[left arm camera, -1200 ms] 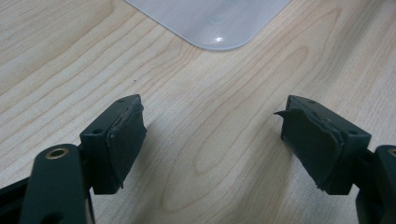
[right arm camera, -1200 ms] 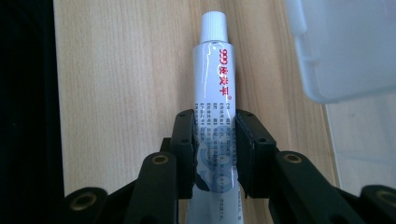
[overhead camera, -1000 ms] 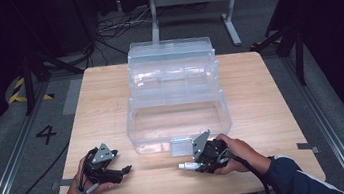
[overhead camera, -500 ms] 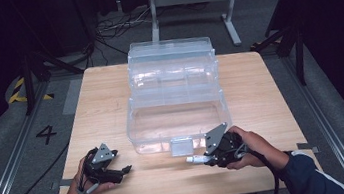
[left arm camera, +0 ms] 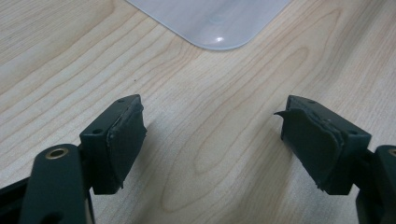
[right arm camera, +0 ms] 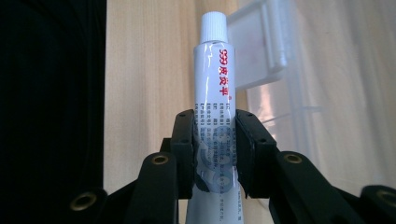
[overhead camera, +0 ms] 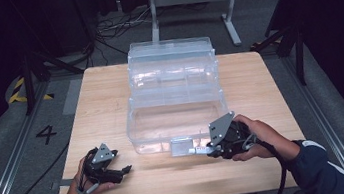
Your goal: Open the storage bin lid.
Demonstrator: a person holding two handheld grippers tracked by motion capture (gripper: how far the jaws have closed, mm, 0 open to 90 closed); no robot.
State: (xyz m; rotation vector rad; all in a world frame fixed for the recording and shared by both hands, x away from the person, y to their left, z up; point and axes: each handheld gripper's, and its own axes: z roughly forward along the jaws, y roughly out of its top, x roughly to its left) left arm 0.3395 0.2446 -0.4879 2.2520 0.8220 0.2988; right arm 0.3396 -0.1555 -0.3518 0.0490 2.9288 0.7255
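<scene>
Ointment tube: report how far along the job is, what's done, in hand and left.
Done: the clear tiered organizer box stands open on the table, and the white ointment tube is picked up. In hand: the right tongs are shut on the tube's body, cap pointing toward the box's latch. Left: probably placing the tube in the box; the left tongs are open over bare wood.

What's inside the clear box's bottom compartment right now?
The clear box looks empty in its bottom compartment: only wood grain shows through. The upper trays reflect too much to tell. The tube is outside, clamped in the right hand-held gripper.
</scene>
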